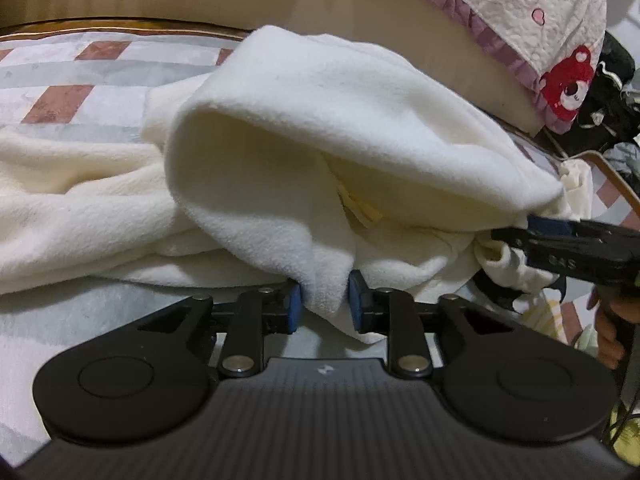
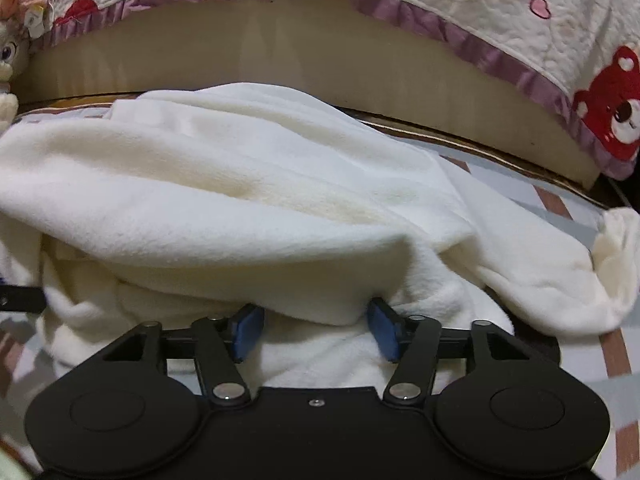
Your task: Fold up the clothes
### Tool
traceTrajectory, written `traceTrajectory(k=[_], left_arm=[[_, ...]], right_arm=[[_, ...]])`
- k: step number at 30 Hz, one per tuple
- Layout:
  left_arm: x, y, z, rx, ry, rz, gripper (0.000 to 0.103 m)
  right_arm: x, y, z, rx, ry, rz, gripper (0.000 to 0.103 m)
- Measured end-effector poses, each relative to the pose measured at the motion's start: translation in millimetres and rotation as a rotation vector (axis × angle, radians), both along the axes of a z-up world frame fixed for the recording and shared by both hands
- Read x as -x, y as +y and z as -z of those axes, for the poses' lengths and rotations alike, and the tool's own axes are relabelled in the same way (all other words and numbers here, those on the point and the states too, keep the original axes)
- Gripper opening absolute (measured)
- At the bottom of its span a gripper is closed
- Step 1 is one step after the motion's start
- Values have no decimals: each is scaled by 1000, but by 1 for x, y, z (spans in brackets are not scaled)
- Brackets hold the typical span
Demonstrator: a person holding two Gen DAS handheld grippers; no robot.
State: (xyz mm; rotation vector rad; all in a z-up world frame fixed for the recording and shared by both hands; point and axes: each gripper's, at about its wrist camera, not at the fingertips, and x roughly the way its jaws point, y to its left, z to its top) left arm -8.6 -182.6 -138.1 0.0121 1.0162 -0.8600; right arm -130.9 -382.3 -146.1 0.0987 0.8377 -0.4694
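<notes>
one cream fleece garment (image 1: 328,128), two grippers (image 1: 323,304), one quilt (image 2: 520,12)

The left gripper (image 1: 323,303), black with blue pads, sits at the bottom middle of its own view. Its two fingers pinch a fold of soft white fleece cloth (image 1: 324,296) between them.

The right gripper (image 2: 316,326) sits low in its view with its blue pads wider apart, and cloth bunched in the gap. In the left view it reaches in from the right edge, held by a hand (image 1: 612,332).
</notes>
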Motion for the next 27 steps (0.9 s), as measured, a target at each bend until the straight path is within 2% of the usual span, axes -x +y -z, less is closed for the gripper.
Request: traceTrajectory(k=[1, 2, 3, 4, 5, 6, 7, 10, 15, 20, 22, 23, 25, 27], left_arm=[[0, -2, 0, -5, -1, 7, 64], [-2, -4, 0, -13, -5, 5, 77], [-4, -5, 1, -23, -9, -2, 77], [-7, -7, 1, -33, -13, -8, 75], [-9, -9, 2, -43, -17, -14, 63], [-12, -11, 2, -53, -21, -21, 47], [-10, -10, -3, -53, -41, -29, 17], [-1, -3, -28, -37, -124, -56, 13], [33, 16, -109, 7, -446, -64, 12], [48, 37, -176, 80, -685, -164, 12], [48, 46, -191, 95, -749, -217, 12], [46, 48, -194, 100, -757, -227, 12], [40, 49, -195, 107, -754, -232, 12], [31, 46, -186, 113, -684, -205, 12]], right_arm=[[0, -3, 1, -16, -9, 3, 67], [0, -6, 1, -35, -19, 6, 67], [4, -9, -1, -44, -35, 18, 67], [7, -12, -2, -51, -52, 31, 61], [11, -16, -4, -59, -68, 44, 35], [15, -19, -6, -67, -85, 57, 17], [23, -22, -16, -78, -116, 67, 4], [48, -32, -48, -113, -214, 97, 3], [92, -52, -107, -162, -370, 130, 3], [130, -83, -157, -214, -503, 105, 3], [143, -92, -174, -224, -563, 89, 3], [145, -93, -180, -163, -557, 106, 3], [139, -101, -182, -39, -487, 154, 3], [132, -117, -169, -69, -445, 172, 3]])
